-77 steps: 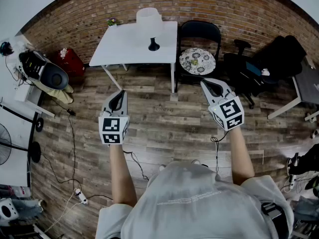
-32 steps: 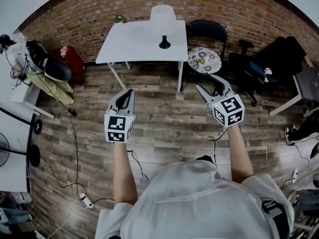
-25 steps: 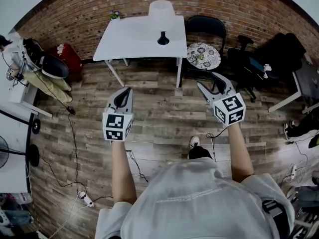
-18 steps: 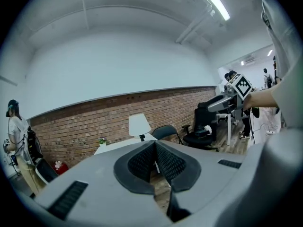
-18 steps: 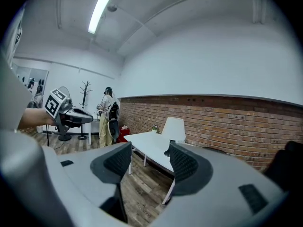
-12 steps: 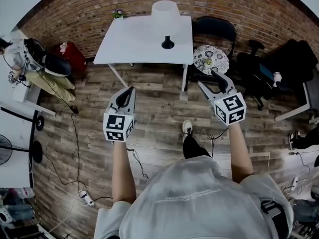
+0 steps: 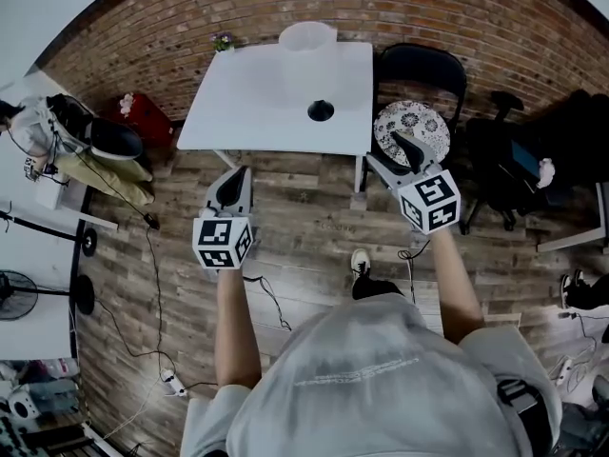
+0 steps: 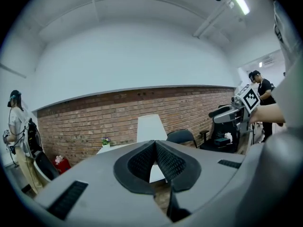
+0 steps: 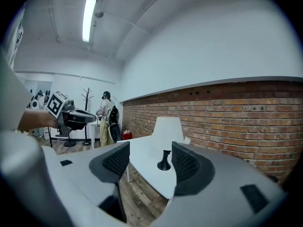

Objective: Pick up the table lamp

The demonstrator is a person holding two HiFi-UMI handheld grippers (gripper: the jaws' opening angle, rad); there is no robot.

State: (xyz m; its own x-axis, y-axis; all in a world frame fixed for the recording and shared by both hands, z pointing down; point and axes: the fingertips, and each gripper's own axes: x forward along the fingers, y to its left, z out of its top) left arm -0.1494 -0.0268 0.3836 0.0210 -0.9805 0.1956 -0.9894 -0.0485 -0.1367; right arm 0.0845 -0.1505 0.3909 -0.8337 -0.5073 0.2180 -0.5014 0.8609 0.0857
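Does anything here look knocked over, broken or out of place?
Nothing really stands out. The table lamp stands upright on the white table, its shade straight, with nothing spilled around it. The only untidy bit is loose cables trailing across the wooden floor on the left.

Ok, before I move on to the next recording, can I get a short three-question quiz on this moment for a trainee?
1. True or false: the table lamp stands on the white table, and neither gripper touches it.
2. Which gripper has its jaws apart? A) the left gripper B) the right gripper C) both
3. Fill in: just right of the table, by the brick wall, stands a black ___ with a round patterned cushion on its seat.

Key: 1 true. 2 B; the left gripper's jaws are together on nothing. 3 chair.
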